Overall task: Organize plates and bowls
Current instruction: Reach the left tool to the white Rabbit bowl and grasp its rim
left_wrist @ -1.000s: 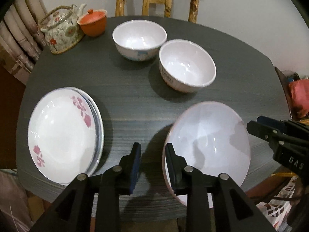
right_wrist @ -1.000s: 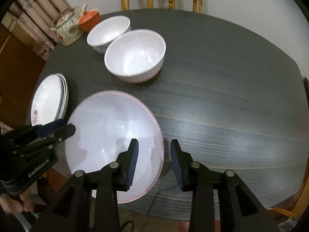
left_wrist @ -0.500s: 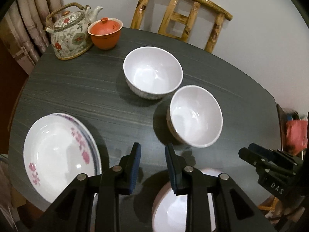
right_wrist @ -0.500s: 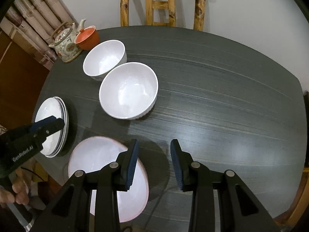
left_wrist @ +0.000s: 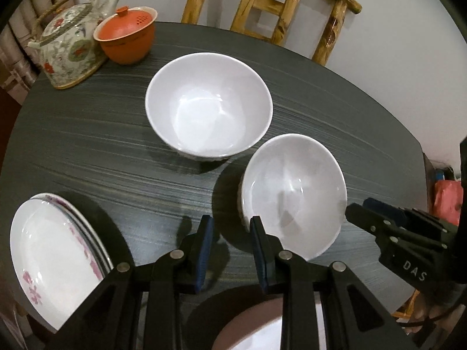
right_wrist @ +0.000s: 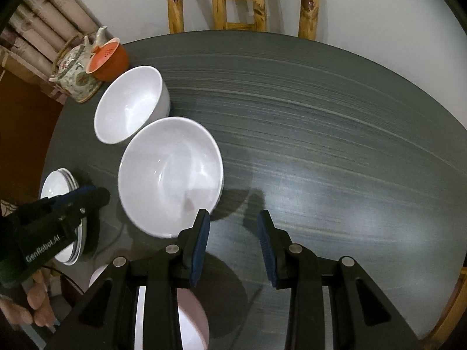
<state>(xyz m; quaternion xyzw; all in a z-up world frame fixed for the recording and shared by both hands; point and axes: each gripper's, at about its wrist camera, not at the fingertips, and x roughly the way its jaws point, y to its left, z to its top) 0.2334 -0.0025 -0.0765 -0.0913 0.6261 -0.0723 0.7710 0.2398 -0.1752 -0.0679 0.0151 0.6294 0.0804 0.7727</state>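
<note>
Both empty-jawed, the left gripper [left_wrist: 230,233] and right gripper [right_wrist: 233,227] hover by the near white bowl [left_wrist: 292,192]; plates [left_wrist: 55,262] sit stacked, two bowls and a pink-rimmed dish [right_wrist: 189,320] remain unsorted.

home dining spot: dark round table [right_wrist: 321,134], wooden chair [left_wrist: 271,5], floral teapot [left_wrist: 68,49]

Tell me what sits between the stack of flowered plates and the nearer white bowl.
Only bare dark tabletop lies between the plate stack and the nearer white bowl; the left gripper hangs above that gap. The left wrist view shows it.
</note>
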